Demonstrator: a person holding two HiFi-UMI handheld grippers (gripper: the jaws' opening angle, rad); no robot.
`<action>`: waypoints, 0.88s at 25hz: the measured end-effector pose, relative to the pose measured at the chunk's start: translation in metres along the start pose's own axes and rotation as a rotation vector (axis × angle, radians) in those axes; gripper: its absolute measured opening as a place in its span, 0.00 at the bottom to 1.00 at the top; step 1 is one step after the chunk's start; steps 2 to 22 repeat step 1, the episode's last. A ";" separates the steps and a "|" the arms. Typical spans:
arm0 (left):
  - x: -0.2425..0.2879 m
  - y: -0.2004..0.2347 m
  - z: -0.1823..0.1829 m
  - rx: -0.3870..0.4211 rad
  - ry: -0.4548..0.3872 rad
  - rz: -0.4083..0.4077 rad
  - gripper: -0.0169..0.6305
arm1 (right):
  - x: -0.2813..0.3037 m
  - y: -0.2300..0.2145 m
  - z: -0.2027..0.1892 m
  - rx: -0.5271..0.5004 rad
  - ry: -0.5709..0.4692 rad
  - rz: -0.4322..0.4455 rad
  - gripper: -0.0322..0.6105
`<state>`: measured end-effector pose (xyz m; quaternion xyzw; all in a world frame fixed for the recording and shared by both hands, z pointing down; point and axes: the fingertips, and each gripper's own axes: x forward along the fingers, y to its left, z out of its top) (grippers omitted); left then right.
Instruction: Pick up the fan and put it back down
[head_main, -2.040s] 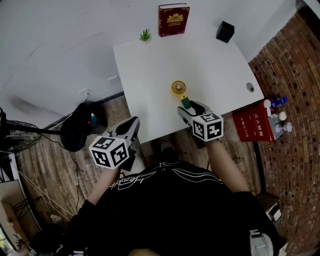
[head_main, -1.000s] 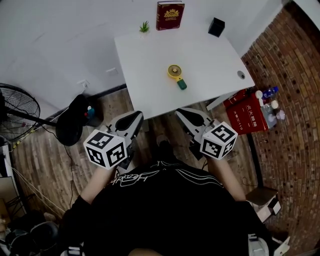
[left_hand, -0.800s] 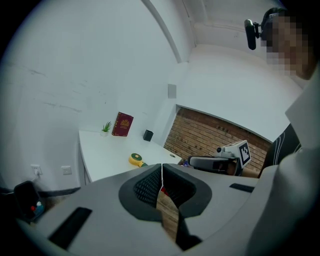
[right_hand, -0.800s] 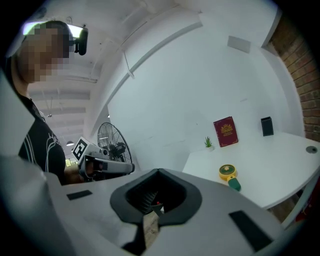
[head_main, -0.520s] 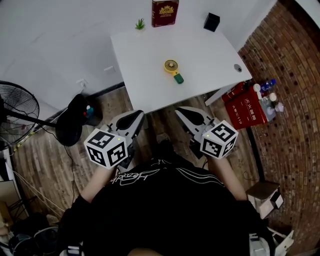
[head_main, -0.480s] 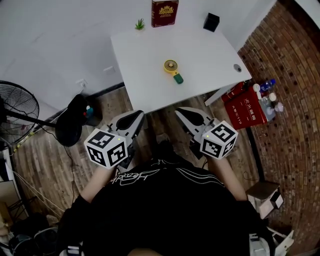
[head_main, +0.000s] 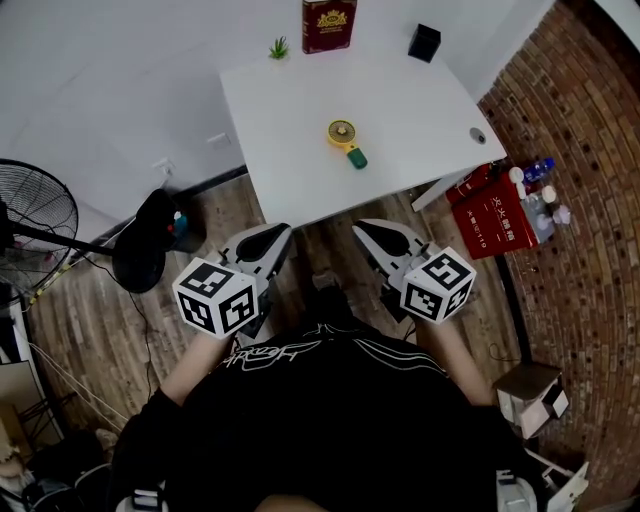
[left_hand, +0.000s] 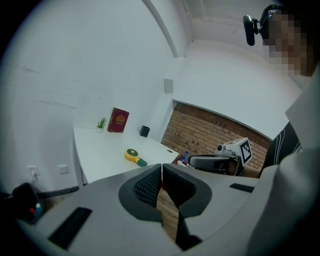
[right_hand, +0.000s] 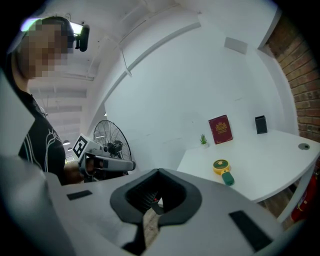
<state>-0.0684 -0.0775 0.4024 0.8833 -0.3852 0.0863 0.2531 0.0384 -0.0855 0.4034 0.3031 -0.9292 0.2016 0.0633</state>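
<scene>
Lying on table (head_main: 300, 120): fan (head_main: 346, 142) | left gripper (head_main: 264, 236), right gripper (head_main: 379, 232): jaws together, off table

Right gripper (right_hand: 159, 172), jaws together, faces the fan (right_hand: 223, 171) lying on the table (right_hand: 270, 160).

No text was legible. Red box (head_main: 490, 222) beside bench (head_main: 400, 110): white characters, too small to read. Red book (head_main: 329, 24) on bench: gold emblem and lettering, which were unreadable.
</scene>
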 end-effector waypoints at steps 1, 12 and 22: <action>0.002 0.001 0.000 0.001 0.002 0.000 0.08 | 0.001 -0.002 0.000 0.000 0.000 0.000 0.05; 0.002 0.001 0.000 0.001 0.002 0.000 0.08 | 0.001 -0.002 0.000 0.000 0.000 0.000 0.05; 0.002 0.001 0.000 0.001 0.002 0.000 0.08 | 0.001 -0.002 0.000 0.000 0.000 0.000 0.05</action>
